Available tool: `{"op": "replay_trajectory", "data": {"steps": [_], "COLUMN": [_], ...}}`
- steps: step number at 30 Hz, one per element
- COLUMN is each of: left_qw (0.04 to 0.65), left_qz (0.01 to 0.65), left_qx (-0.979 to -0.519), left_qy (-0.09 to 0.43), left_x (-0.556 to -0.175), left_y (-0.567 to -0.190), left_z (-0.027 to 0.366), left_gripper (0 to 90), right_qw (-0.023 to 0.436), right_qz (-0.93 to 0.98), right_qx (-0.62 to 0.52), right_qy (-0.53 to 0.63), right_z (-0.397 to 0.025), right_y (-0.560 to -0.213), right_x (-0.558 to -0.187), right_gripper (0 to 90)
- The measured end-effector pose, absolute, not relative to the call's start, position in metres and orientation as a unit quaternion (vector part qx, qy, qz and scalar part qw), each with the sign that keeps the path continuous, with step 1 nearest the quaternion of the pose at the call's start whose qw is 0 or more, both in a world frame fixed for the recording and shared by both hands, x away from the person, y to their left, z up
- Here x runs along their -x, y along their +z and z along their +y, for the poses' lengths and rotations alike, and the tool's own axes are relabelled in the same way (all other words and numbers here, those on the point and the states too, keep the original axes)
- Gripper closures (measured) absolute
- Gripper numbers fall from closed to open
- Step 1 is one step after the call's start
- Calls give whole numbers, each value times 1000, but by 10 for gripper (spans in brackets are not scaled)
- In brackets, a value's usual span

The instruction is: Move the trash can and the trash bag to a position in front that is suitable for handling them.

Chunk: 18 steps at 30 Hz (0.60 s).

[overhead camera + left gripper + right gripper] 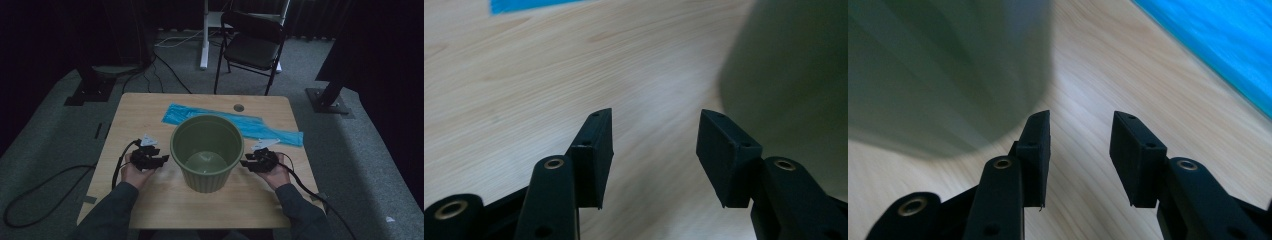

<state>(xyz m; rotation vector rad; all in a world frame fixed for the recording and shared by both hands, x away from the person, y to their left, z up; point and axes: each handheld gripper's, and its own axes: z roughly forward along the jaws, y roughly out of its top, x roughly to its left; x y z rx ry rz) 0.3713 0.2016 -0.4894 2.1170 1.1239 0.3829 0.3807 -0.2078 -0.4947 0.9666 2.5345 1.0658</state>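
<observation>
Dim rm, dark edges, blurry close-ups

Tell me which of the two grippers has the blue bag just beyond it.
The right gripper: the blue bag reaches the table edge past it. The left gripper, across the green bucket, faces bare wood.

Green pot between grippers, seemingly untouched

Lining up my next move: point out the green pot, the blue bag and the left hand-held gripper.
green pot [207, 150]: high view, on its inner wall.
blue bag [270, 131]: high view, on its flat right stretch.
left hand-held gripper [655, 150]: left gripper view, midway between its open fingertips.
</observation>
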Motion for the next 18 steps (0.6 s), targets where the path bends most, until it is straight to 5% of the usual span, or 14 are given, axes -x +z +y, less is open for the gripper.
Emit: {"op": "replay_trajectory", "data": {"steps": [18], "left_qw": [365], "left_qz": [416], "left_qx": [-820], "left_qy": [148], "left_x": [-364], "left_y": [-484], "left_z": [201], "left_gripper": [534], "right_qw": [110], "right_qz": [881], "right_qx": [-268], "right_qy": [374], "right_z": [-169], "right_y": [-478], "right_x": [-382], "right_gripper": [622]}}
